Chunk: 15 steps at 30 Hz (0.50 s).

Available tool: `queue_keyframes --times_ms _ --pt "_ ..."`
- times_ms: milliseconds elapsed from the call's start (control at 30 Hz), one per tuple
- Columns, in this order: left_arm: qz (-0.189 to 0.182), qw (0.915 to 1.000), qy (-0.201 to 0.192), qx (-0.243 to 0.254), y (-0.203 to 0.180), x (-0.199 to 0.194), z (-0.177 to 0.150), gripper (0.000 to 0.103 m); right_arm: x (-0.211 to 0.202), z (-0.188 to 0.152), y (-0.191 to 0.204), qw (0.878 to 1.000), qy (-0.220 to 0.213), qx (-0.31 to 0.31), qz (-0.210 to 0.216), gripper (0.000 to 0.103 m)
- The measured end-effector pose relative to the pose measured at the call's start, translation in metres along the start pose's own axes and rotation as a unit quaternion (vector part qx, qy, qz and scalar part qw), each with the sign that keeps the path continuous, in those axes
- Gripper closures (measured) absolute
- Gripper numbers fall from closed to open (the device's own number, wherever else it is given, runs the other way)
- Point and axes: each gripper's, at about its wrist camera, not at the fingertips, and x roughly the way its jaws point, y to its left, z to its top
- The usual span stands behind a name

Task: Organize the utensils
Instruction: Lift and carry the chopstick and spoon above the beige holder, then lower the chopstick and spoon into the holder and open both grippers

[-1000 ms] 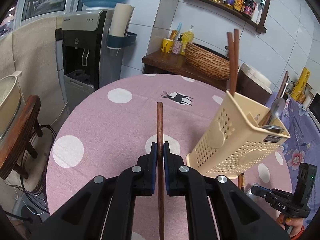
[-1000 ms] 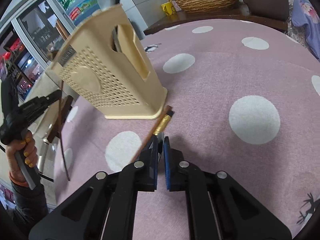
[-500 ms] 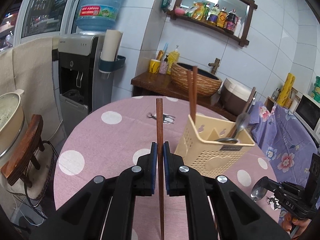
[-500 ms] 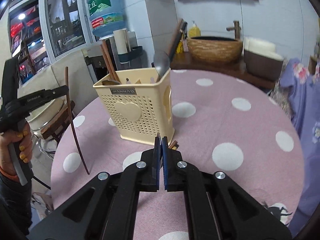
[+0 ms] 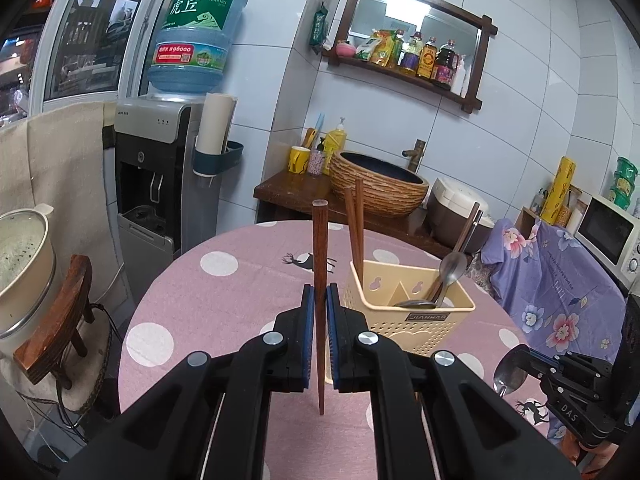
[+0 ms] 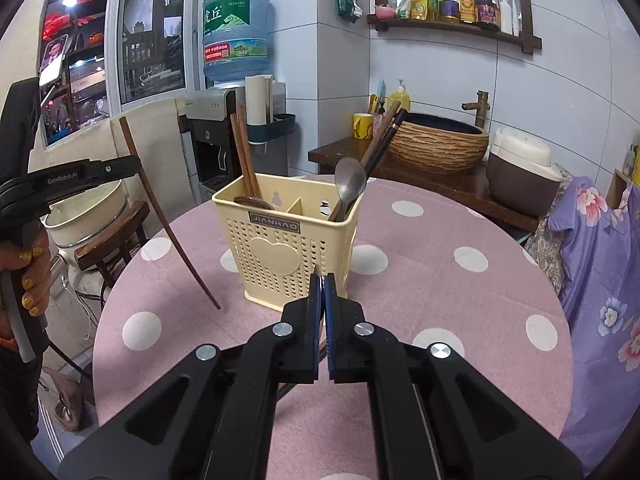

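Already we have two chopsticks and spoons standing in the holder (image 6: 288,240) on the surface (image 6: 440,280), while our left claw (image 5: 320,312) grips another chopstick (image 5: 319,280) and our right claw (image 6: 322,300), closed, holds a spoon (image 5: 508,376), both awaiting their slots.

Lighting: even indoor light, moderately bright, slightly cool. Source: a ceiling lamp reflected in the mirror (image 5: 408,10); a small lit spot behind the window (image 6: 70,1). Shadows: soft and faint on the table (image 6: 440,288). Glare: mild on wall tiles. Focus: sharp, no blur. Distortion: strong fisheye bending, black vignette corners.
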Motion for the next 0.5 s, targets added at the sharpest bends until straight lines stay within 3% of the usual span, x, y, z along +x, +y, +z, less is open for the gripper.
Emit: queue_keyframes --times_ms 500 --pt "-0.025 0.9991 -0.027 0.019 -0.012 -0.029 0.033 0.096 -0.017 0.042 0.004 0.999 -0.024 -0.024 0.016 0.100"
